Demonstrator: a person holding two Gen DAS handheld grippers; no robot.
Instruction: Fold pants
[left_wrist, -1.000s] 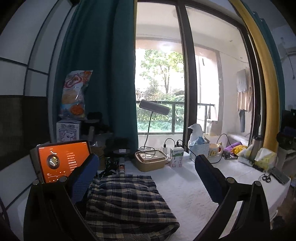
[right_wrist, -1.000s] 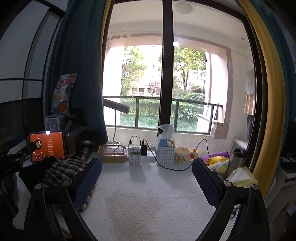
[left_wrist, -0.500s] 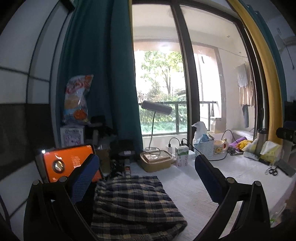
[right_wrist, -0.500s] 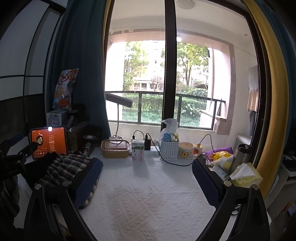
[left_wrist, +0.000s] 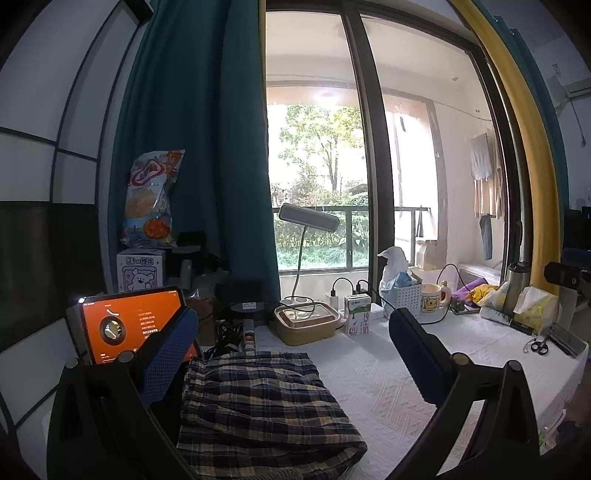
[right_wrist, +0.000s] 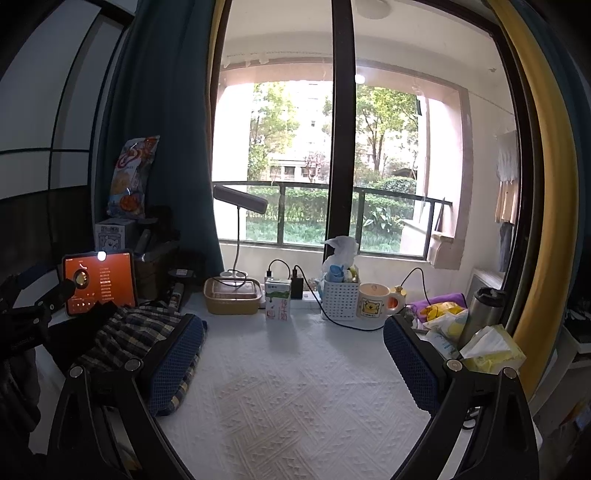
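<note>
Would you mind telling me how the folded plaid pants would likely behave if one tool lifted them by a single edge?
The plaid pants look like soft woven cloth, so they would probably droop. Their stacked layers would likely slide apart and unfold. On the textured white table cover, pushing might bunch them.

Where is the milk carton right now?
In the right wrist view, the milk carton stands at the back of the table, between the tan lunch box and the white basket.

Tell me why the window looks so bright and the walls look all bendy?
Left wrist view: daylight through the window washes out the sky, leaving the plaid pants dim; the fisheye lens curves the yellow curtain. Right wrist view: same glare, a dark left side, and a bowed window frame.
</note>
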